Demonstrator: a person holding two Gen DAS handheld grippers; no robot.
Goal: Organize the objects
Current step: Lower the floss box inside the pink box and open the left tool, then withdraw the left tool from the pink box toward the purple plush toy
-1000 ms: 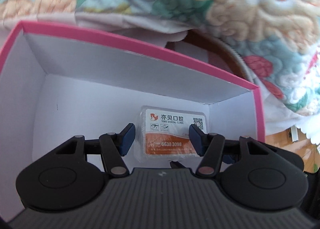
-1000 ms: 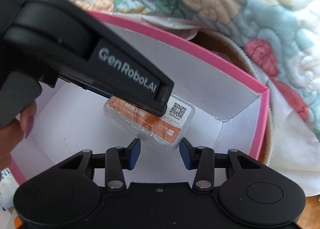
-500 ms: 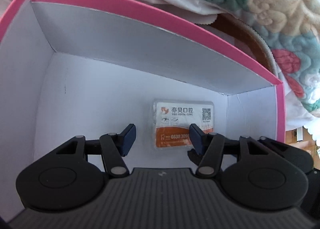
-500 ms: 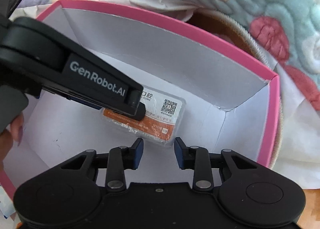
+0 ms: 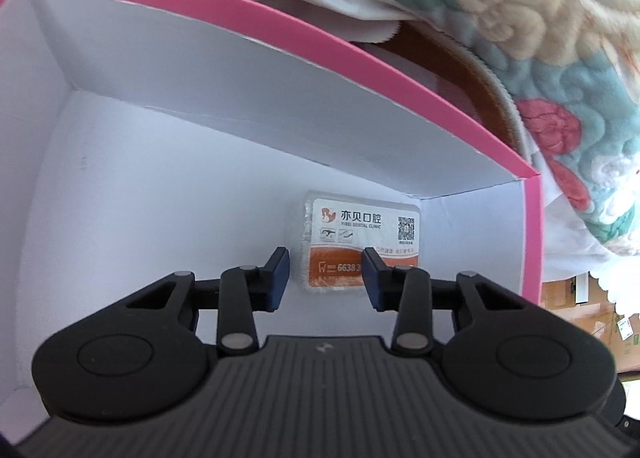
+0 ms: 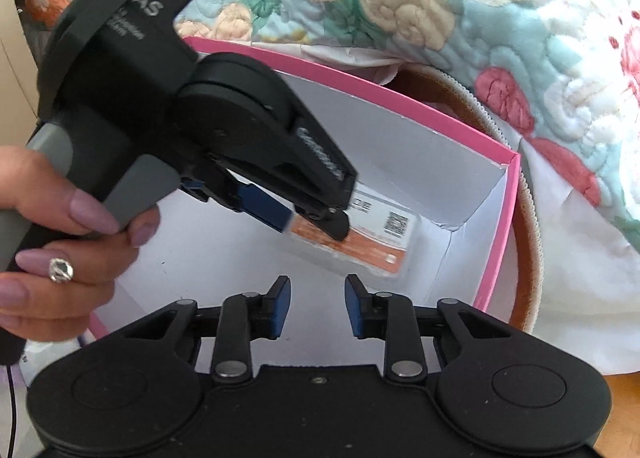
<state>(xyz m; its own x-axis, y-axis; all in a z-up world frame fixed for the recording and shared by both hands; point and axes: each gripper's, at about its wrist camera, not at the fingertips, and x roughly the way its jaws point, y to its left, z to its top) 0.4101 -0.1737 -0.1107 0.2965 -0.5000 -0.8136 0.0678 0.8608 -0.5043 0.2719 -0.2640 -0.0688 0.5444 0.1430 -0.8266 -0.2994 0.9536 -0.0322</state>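
Left wrist view
Box: the pink box (image 5: 400,70), white inside, lies open and fills most of the view.
Packet: a clear packet (image 5: 360,246) with an orange-and-white card sits flat on the box floor, tucked into the far right corner, close to both walls.
Left gripper: the left gripper (image 5: 326,278) hangs inside the box over the packet's near edge; its jaws are closing, with bare blue pads and a clear gap between them, nothing pinched. The right finger crosses the card's orange band in the picture; touching or above it, I cannot tell.
Quilt: a floral quilt (image 5: 540,18) is heaped behind the far wall.

Right wrist view
Right gripper: the right gripper (image 6: 317,306) hovers over the near part of the box floor, jaws drawn in as far as they go, only a narrow gap left and nothing in it, well short of the packet (image 6: 384,234).
Left gripper, from the side: it reaches down from the left, its tips over the packet's left end.
Hand: a hand (image 6: 60,242) with a ring holds its grey handle.
Basket: a brown basket rim (image 6: 528,258) curves just right of the box.
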